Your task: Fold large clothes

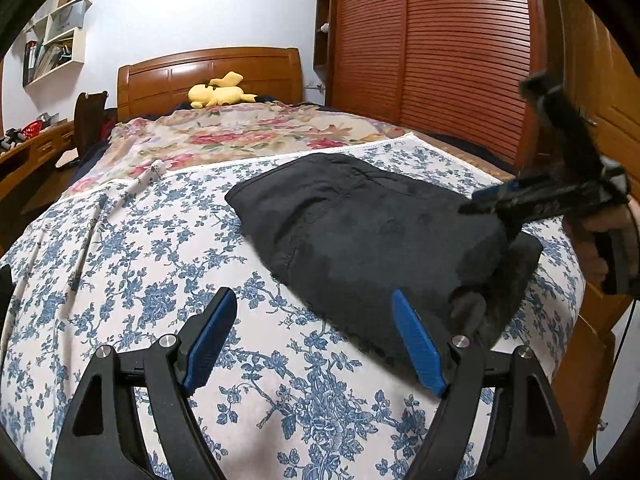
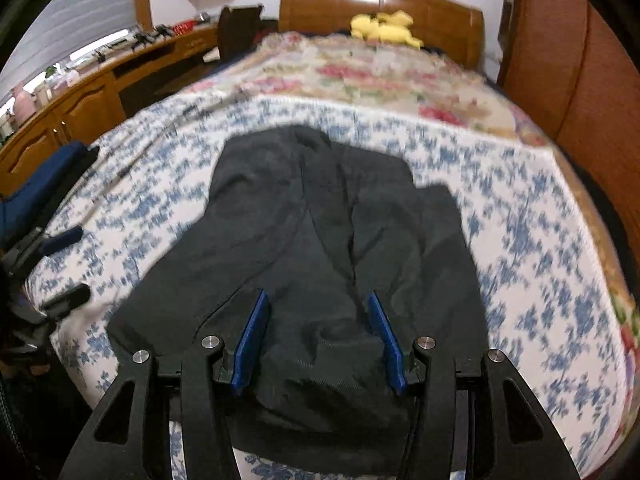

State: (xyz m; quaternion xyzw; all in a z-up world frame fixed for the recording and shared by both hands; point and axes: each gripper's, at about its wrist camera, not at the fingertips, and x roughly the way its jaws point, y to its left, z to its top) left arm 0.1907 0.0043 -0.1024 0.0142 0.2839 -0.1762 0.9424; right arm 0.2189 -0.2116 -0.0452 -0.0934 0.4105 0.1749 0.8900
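The right wrist view is motion-blurred, and its frame cuts off the near hem of the one dark garment (image 2: 320,248) lying folded on the floral sheet (image 1: 132,280). Two grippers show: the left gripper (image 1: 316,340) and the right gripper (image 2: 320,336), both with jaws spread and holding nothing.

Your right wrist view is smeared: the blue-flowered sheet (image 2: 520,240) shows no clean pattern and the yellow plush toy (image 2: 384,30) is a soft blob. The near hem of the dark garment (image 2: 288,240) is hidden behind your right claw (image 2: 318,338). In the left wrist view, your right claw (image 1: 500,204) is streaked, so its jaws can't be read. The shelf (image 1: 56,48) contents are too small to tell.
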